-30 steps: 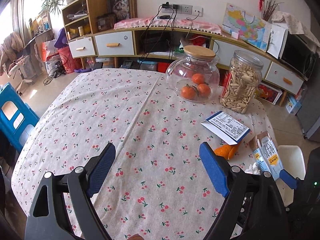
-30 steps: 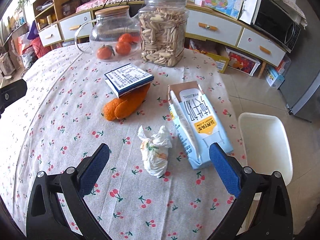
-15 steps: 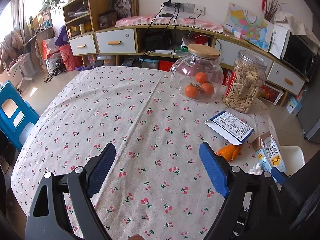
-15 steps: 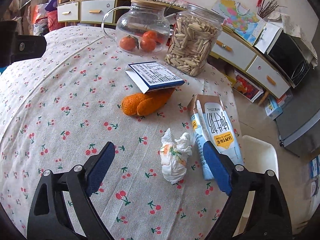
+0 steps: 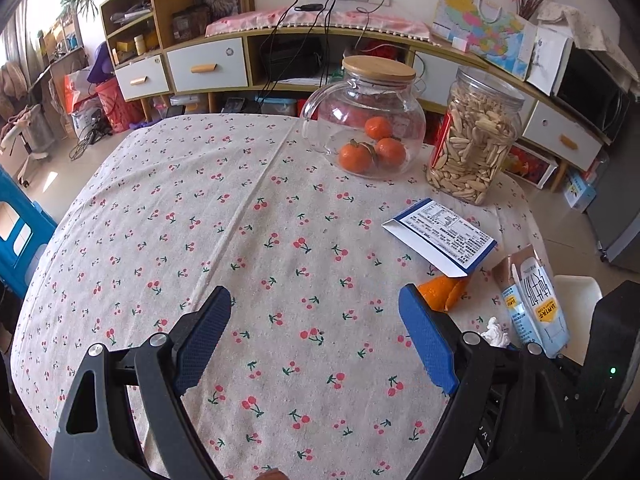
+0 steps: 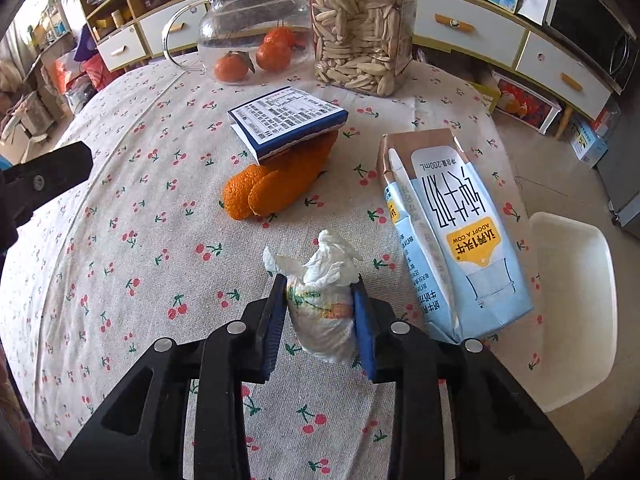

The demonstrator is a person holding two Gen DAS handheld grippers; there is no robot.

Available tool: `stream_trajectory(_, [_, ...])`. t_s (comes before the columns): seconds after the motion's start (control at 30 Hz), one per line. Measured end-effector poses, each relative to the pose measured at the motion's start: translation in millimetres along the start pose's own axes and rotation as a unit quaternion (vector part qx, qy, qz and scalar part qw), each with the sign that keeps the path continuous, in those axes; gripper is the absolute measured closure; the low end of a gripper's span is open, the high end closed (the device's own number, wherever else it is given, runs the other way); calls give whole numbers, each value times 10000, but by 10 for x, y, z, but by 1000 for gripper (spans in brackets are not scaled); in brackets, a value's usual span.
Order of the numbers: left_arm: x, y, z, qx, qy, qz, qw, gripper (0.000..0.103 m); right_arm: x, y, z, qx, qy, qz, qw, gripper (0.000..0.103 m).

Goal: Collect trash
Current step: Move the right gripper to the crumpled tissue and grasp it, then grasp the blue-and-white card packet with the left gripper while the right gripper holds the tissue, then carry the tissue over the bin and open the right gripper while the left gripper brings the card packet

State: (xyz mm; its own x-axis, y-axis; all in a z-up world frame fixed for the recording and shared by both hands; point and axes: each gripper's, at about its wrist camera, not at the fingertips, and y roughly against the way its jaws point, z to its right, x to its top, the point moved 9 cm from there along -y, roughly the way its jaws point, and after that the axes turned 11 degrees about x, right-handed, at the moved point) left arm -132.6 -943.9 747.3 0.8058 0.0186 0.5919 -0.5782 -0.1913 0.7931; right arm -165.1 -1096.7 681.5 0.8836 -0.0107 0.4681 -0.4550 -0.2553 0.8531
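Right gripper (image 6: 320,312) just closing, narrow, pads against crumpled tissue (image 6: 320,300) (left gripper (image 5: 316,340) wide, empty).

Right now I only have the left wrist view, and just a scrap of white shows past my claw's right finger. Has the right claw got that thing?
Observer: Yes. The right claw has just been closing, and its pads press both sides of the crumpled white tissue.
Operator: Did it catch the carton too?
Observer: No. The light blue milk carton lies flat to the claw's right, outside the pads.
Operator: And the peel?
Observer: The orange peel is two curled pieces side by side, with the blue and white cardboard box propped on them.
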Motion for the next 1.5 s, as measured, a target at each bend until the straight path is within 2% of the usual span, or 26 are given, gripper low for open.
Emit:
stream_trajectory(0.1, [52,-61,163,-222,7,-128,9997,19,10,125,33,167,-87,89,9998,73])
stream_trajectory(0.23, [117,-171,380,-672,215,-491,9963,19,29,319,73,275,-117,261,9992,73])
stream_trajectory(0.37, [292,-326,575,-792,523,-730,9928,19,51,442,151,331,-157,362,9987,73])
stream_trajectory(0.43, [375,-398,675,-722,620,-850,9918,19,69,498,175,362,-181,426,9983,73])
stream_trajectory(0.53, [483,-474,825,-622,810,-992,9898,14,104,599,251,393,-210,541,9975,73])
stream_trajectory(0.67, [553,-643,1002,-239,934,-1230,9877,13,123,713,349,398,-262,636,9968,73])
stream_trajectory(0.83, [469,-921,1112,102,881,-1605,9830,13,123,824,483,386,-339,733,9960,73])
stream_trajectory(0.87, [438,-934,1098,89,898,-1618,9827,16,124,839,498,395,-358,749,9958,73])
stream_trajectory(0.9, [417,-921,1086,20,903,-1564,9836,22,122,852,506,409,-373,761,9956,73])
stream_trajectory(0.93, [400,-893,1082,-60,846,-1494,9851,35,130,857,519,425,-380,768,9954,73])
stream_trajectory(1.0, [371,-794,1043,-62,679,-1286,9893,37,135,872,517,447,-369,777,9953,73])
stream_trajectory(1.07, [349,-646,988,-107,551,-1022,9932,45,122,896,490,458,-345,796,9952,73])
stream_trajectory(1.3, [221,-97,692,-50,236,-286,9993,45,132,994,523,373,-324,945,9943,73])
stream_trajectory(1.5, [158,282,568,-189,187,53,9996,45,95,1140,654,285,-402,1093,9928,73])
